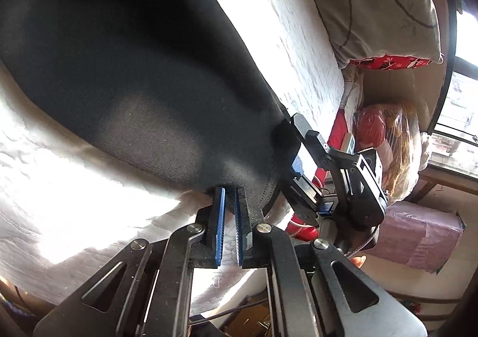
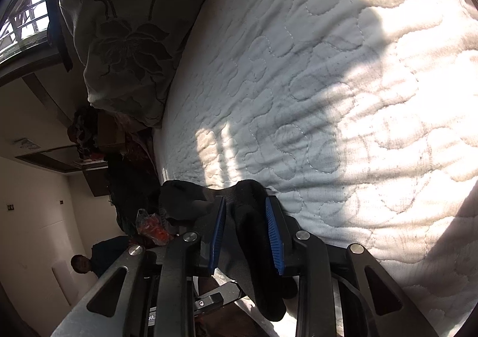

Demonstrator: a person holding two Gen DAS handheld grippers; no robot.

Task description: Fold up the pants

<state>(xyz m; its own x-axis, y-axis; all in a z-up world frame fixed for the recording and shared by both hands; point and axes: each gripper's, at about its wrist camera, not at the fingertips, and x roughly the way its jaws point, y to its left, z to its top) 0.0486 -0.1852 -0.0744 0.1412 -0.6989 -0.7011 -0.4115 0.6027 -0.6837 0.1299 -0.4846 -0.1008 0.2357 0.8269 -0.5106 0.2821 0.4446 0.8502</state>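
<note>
On mattress [image 1: 74, 211], pants [image 1: 125, 74] top cut off

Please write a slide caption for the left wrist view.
Left gripper shut on black pants hem over white quilted mattress; right gripper alongside.

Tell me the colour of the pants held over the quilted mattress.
Black pants, clearest in the left wrist view.

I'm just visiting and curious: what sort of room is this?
Most likely a bedroom at home: a quilted white mattress, a flowered pillow at its end, and black pants spread on it near a window.
</note>
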